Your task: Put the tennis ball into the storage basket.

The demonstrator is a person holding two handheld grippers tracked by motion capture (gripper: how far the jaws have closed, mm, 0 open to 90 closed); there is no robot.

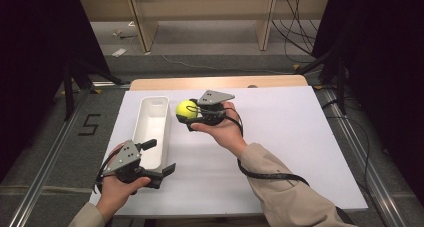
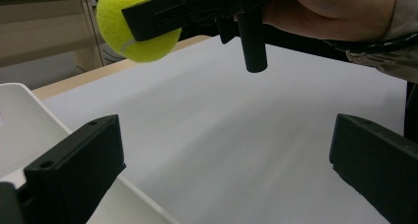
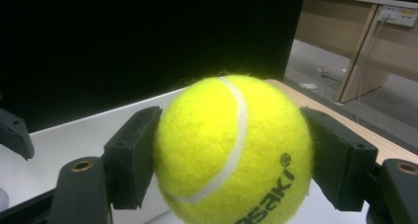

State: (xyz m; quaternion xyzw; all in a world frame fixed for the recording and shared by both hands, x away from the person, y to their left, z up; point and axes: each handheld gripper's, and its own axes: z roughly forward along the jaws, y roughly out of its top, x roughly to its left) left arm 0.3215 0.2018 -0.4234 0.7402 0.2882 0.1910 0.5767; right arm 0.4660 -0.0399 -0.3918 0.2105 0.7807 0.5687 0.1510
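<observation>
1. Tennis ball is off the table, pinched in the right gripper, just off the far right corner of the white tray, at about 1 o'clock from the tray's middle in the high view.
2. Right gripper view: both black jaws press the ball on opposite flanks, roughly at its widest line. Seam curves down the face; brand print sits lower right.
3. Orientation: a ball has no long axis and points nowhere. The tray's long axis runs 12 to 6 o'clock on the white mat.
4. Left gripper is spread with nothing between the jaws, low at the tray's near end, about 6 o'clock from its middle. Its view looks across the mat at the ball.
5. Risks, as judgement:
   - Felt on flat pads: any easing of the squeeze and the ball slips out and rolls off the mat.
   - Released from height, it may bounce out of the tray.
   - The tray is narrow; off-centre, the ball hits the rim.
   - The left gripper near the tray could nudge it.
</observation>
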